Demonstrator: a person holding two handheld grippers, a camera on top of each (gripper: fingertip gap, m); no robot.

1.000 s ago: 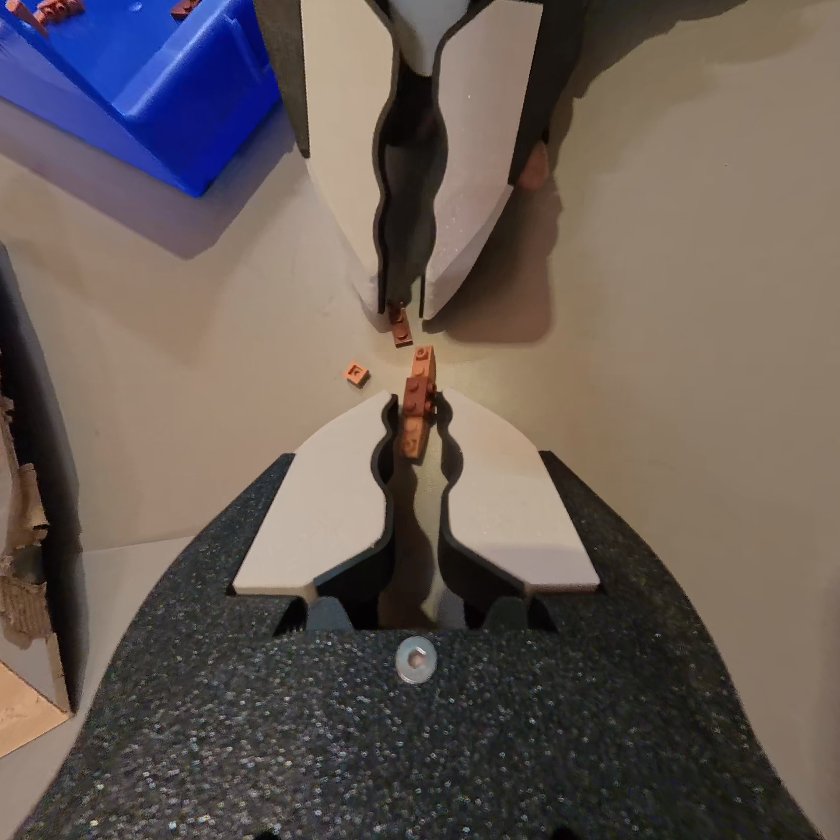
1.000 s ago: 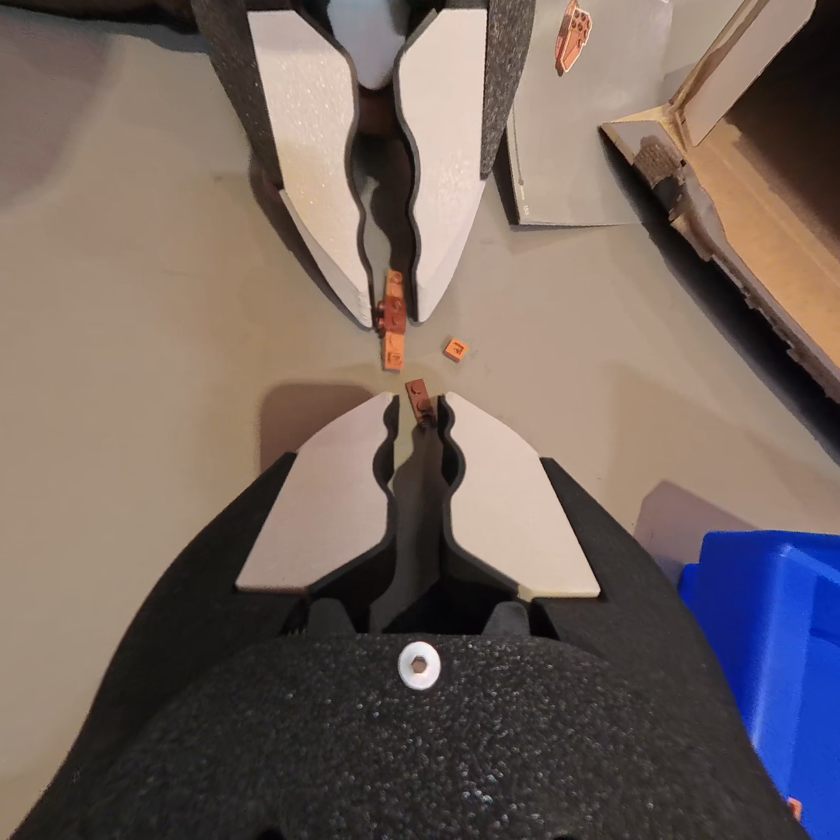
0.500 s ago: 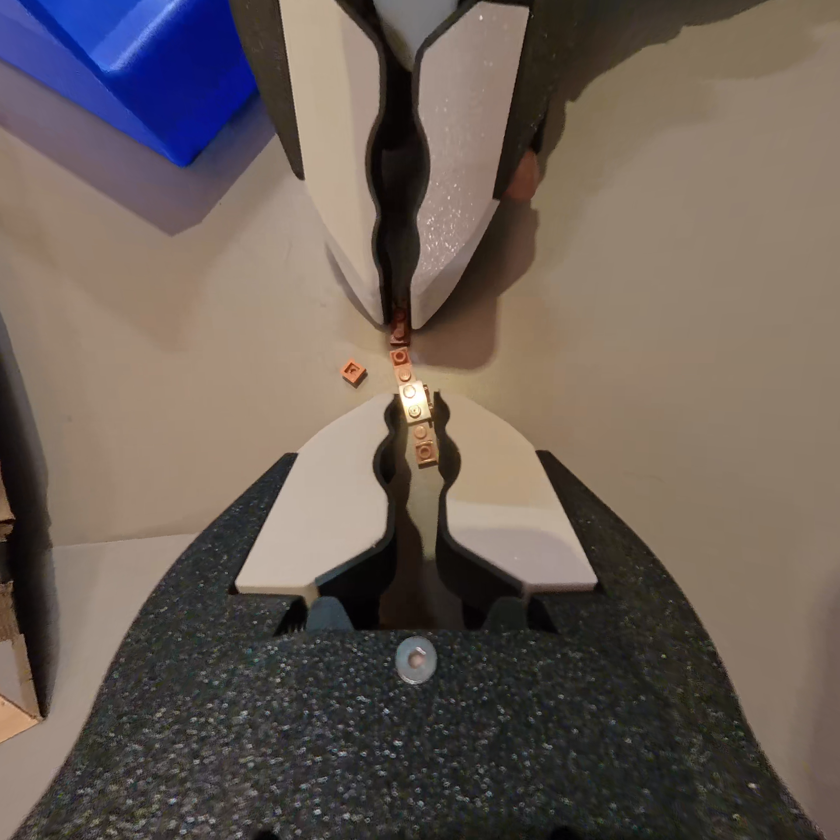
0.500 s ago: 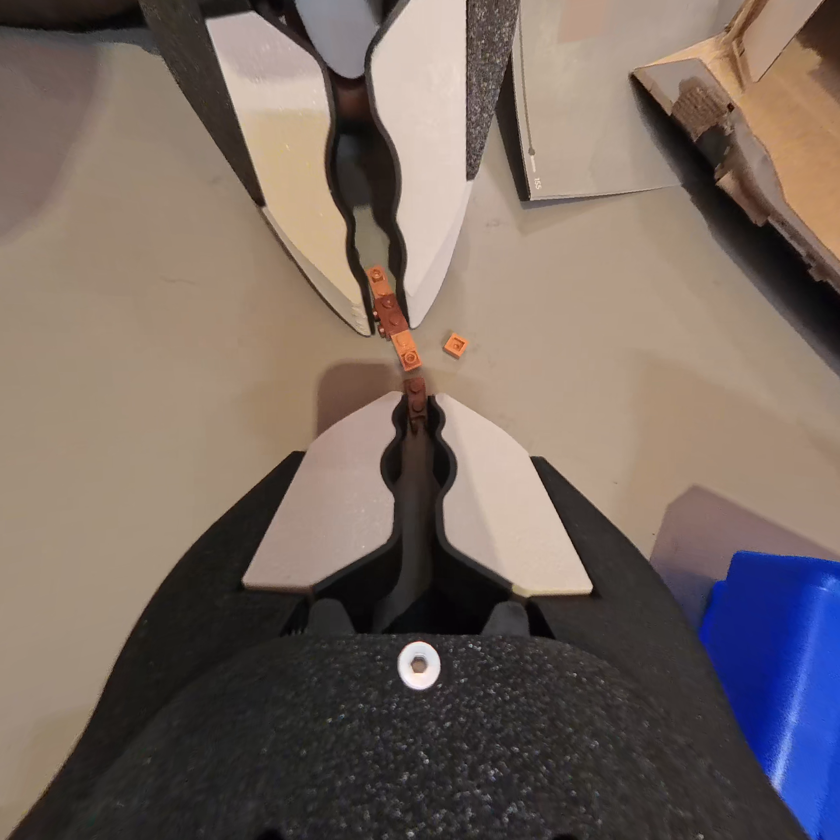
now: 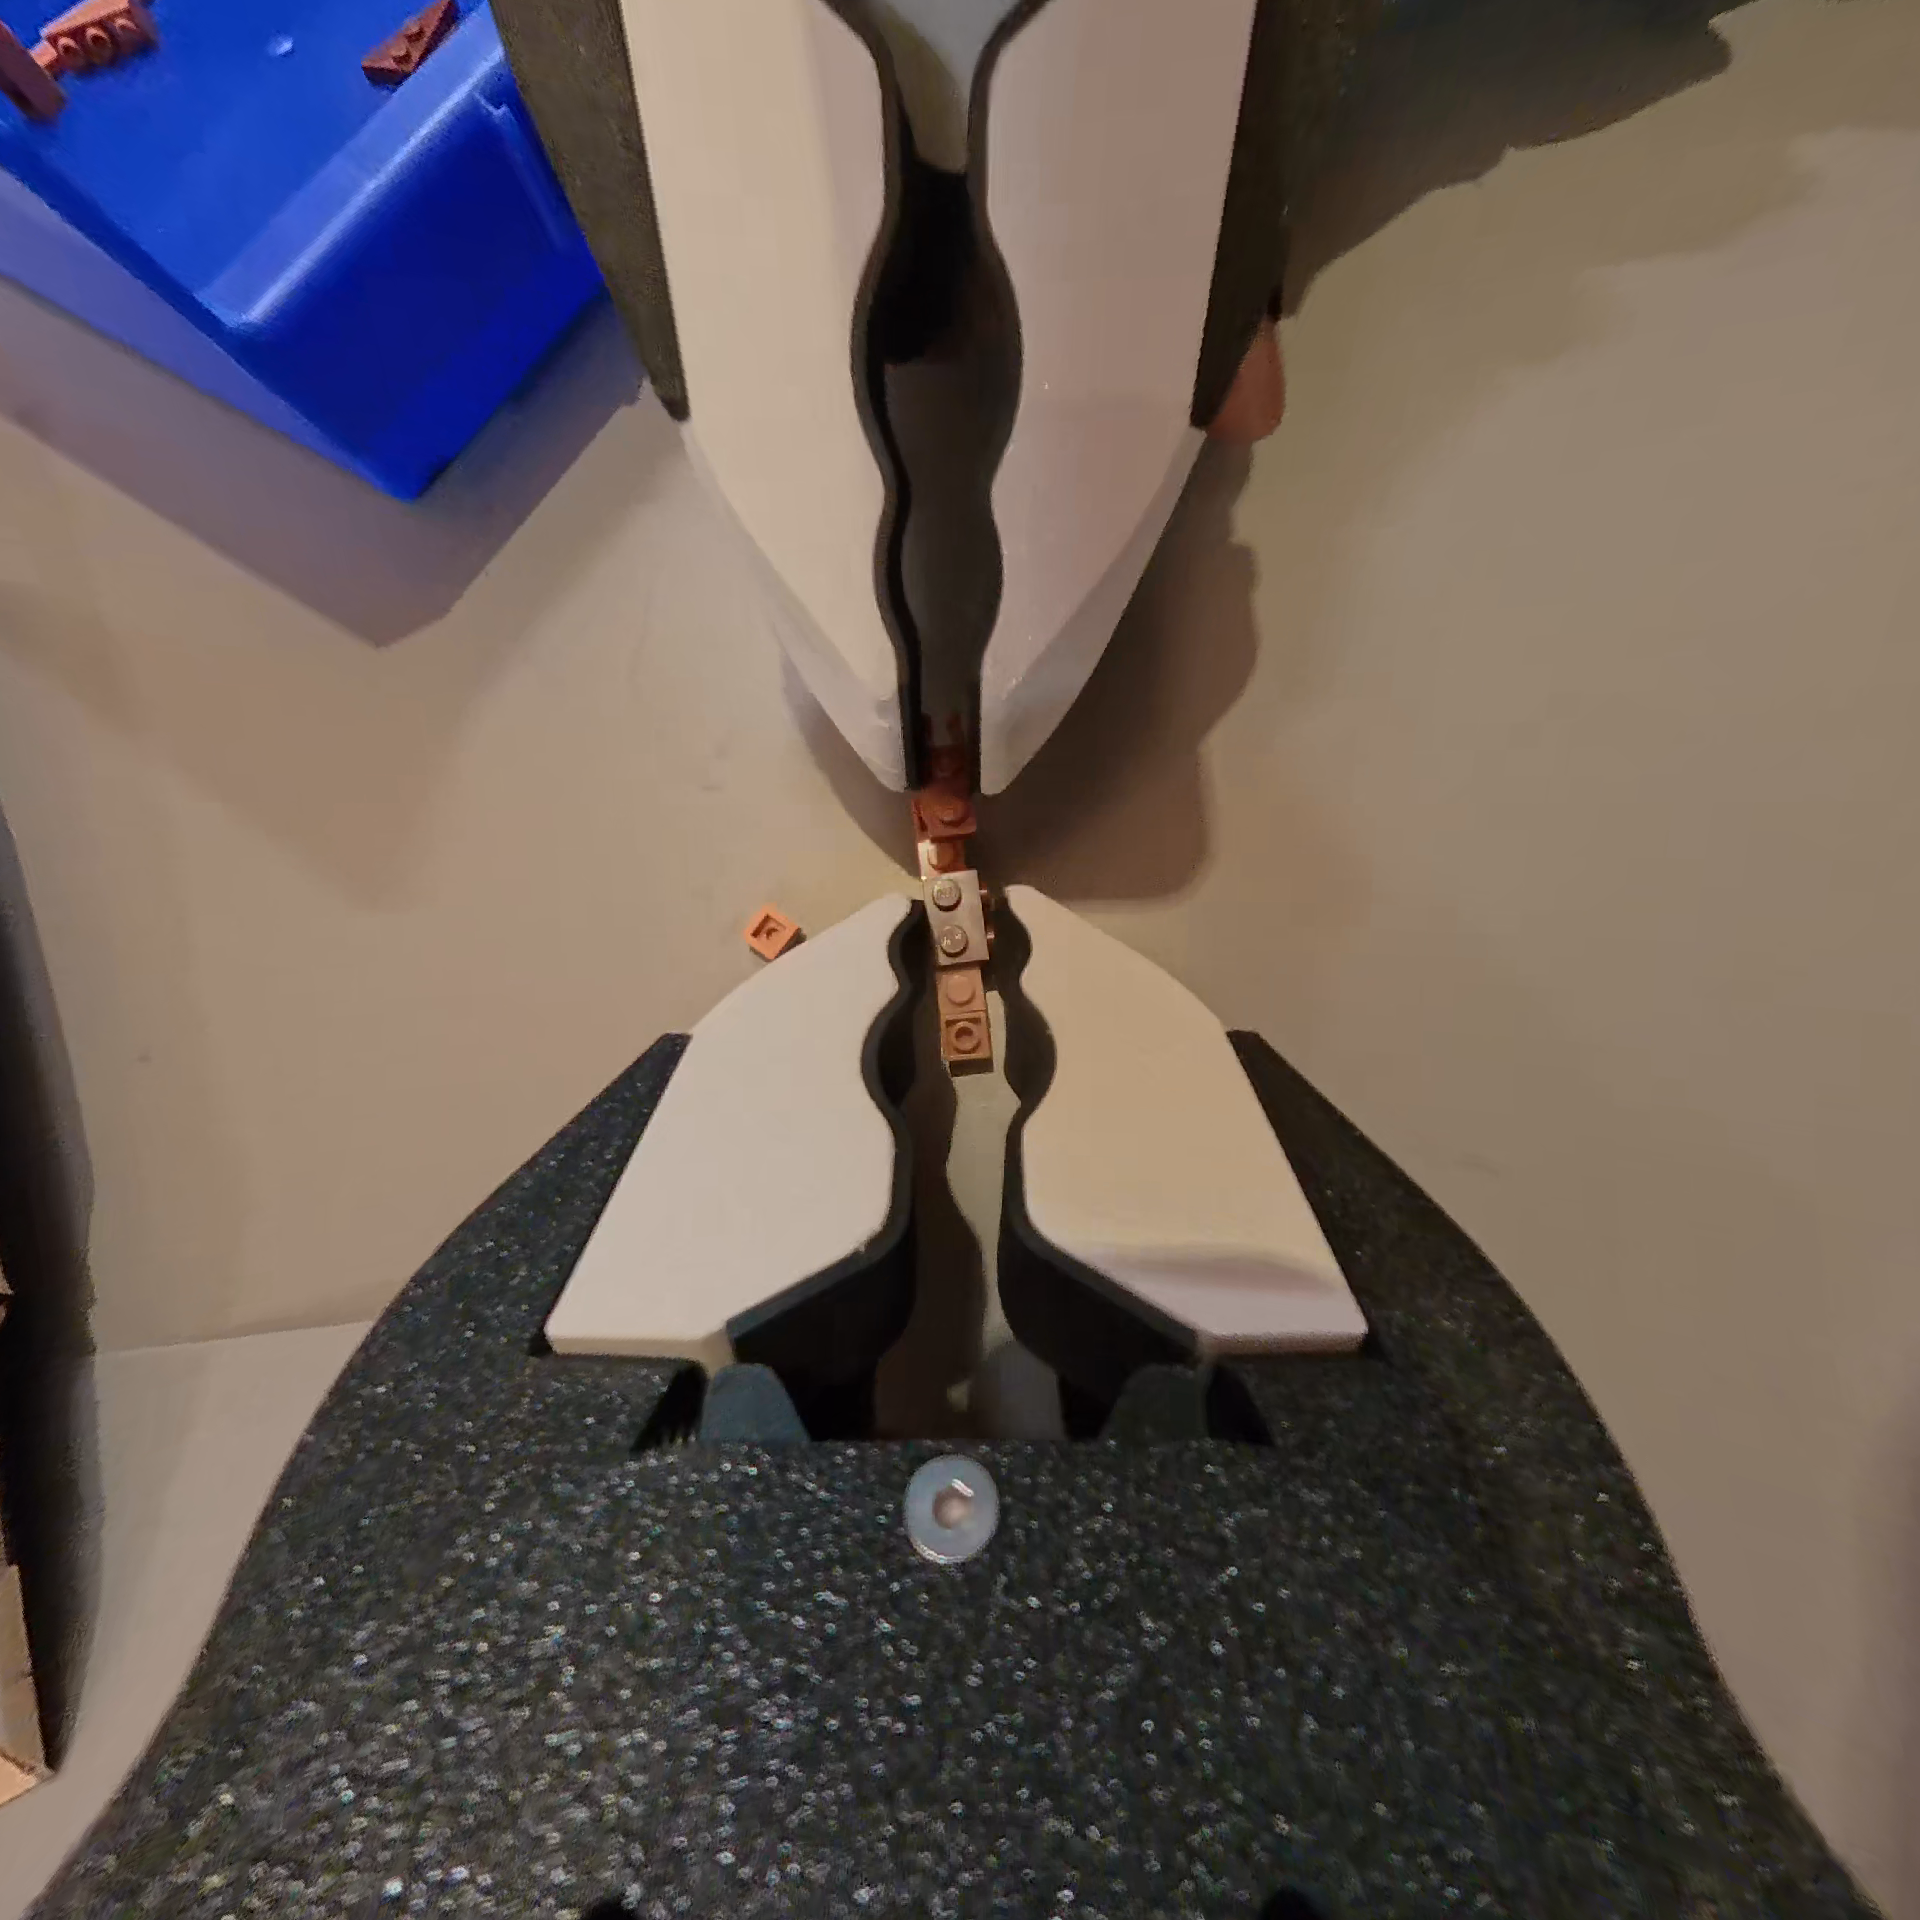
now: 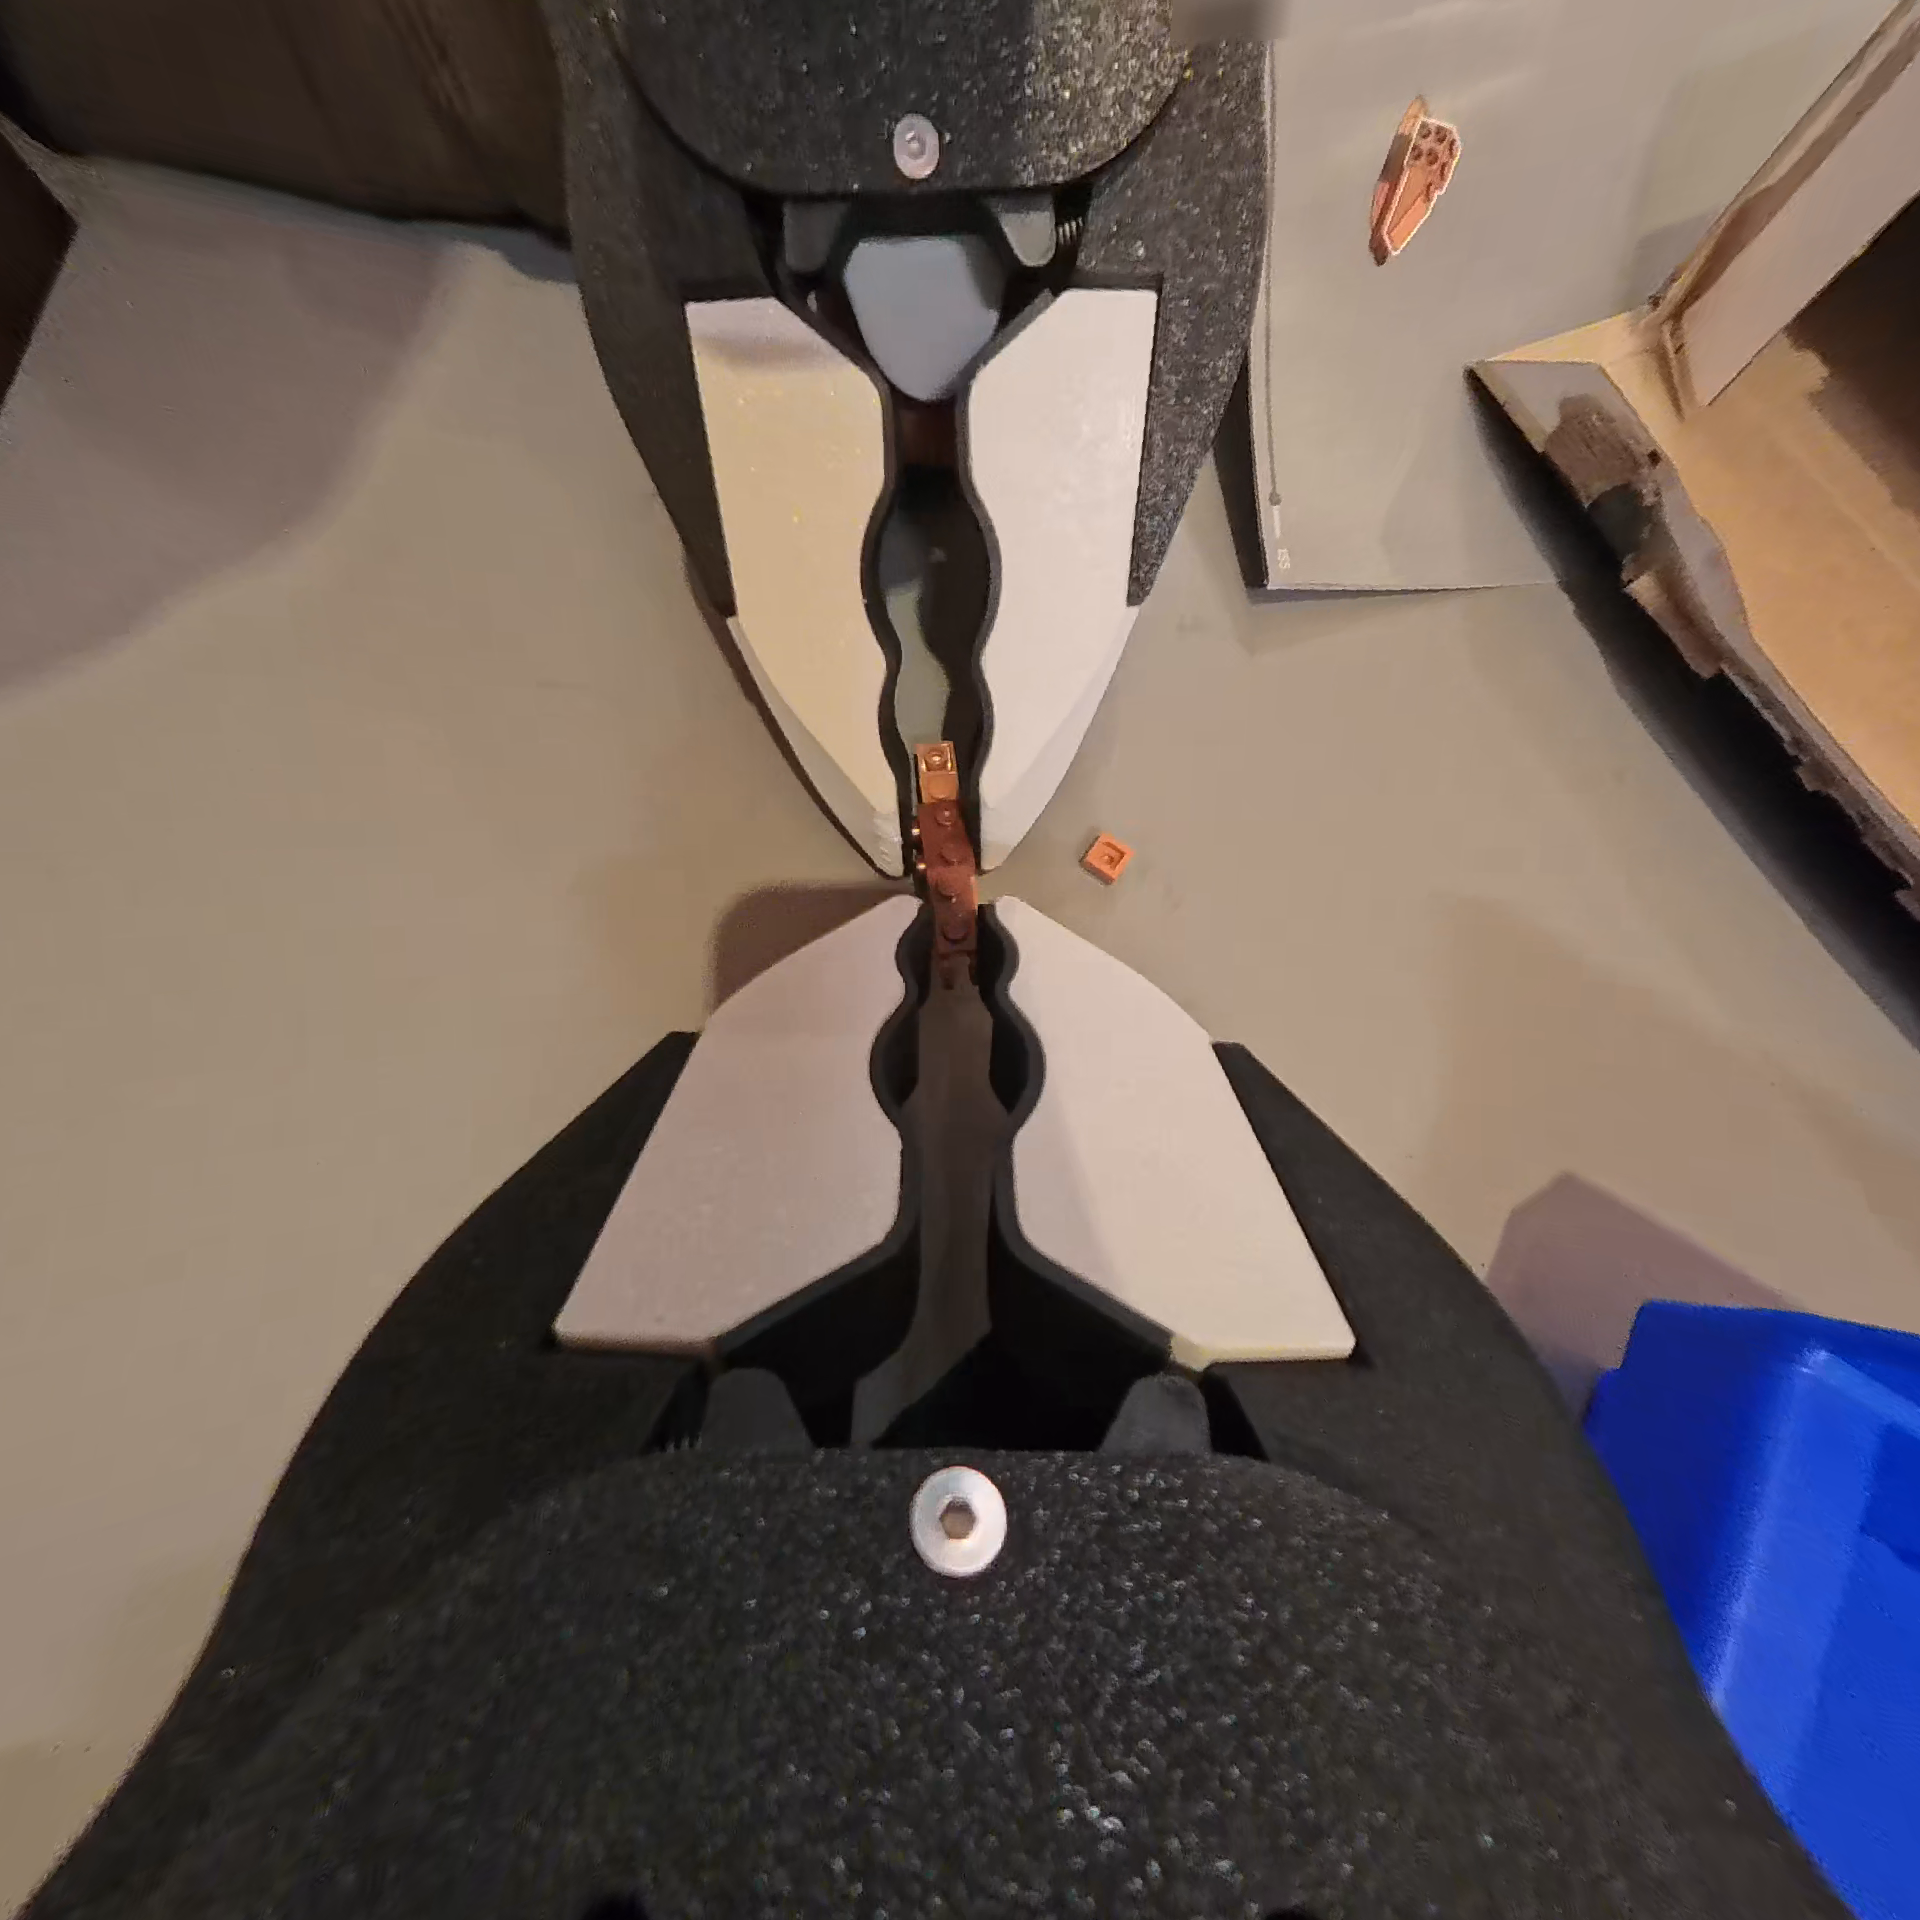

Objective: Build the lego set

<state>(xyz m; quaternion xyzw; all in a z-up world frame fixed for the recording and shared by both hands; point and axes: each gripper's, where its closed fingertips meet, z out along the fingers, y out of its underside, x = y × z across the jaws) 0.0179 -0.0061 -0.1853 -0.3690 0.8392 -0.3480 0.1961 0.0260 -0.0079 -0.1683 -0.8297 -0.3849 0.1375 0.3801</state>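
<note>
Each camera rides on the back of its own tool and looks forward and down along the two fingers at the table (image 5: 1558,831), from close above. The left wrist view faces the right tool (image 5: 943,769) head-on; the right wrist view faces the left tool (image 6: 935,831) the same way — the two look at each other. Both share the middle strip of table: the meeting fingertips, the brown brick strip (image 5: 961,935) between them, a small loose orange tile (image 6: 1109,860) beside it, and the blue bin (image 5: 312,260) — far left in one, near right in the other.
</note>
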